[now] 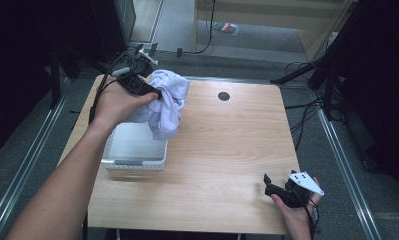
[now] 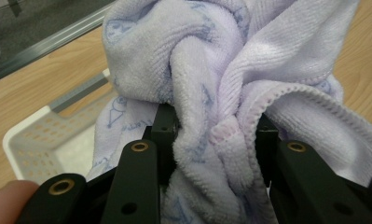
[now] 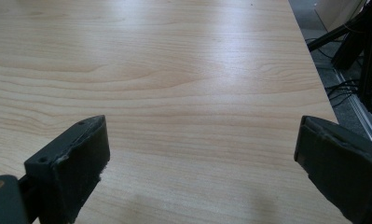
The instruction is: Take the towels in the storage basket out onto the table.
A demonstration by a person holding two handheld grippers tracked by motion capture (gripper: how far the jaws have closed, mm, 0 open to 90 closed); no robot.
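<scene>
One pale wooden table point(image 1: 227, 150), grey carpet point(image 1: 332, 200)

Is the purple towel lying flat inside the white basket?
No, the left gripper holds the bunched towel lifted above the basket, as the high view shows.

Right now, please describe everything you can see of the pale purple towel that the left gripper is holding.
The towel is pale lilac terry cloth with faint blue printed figures and a stitched hem. It is crumpled into a bunch, not folded. The left gripper is shut on a thick fold of it, both pads pressing into the cloth. It hangs above the far end of the white perforated basket, near the table's far left corner; whether its lower end touches the basket I cannot tell.
</scene>
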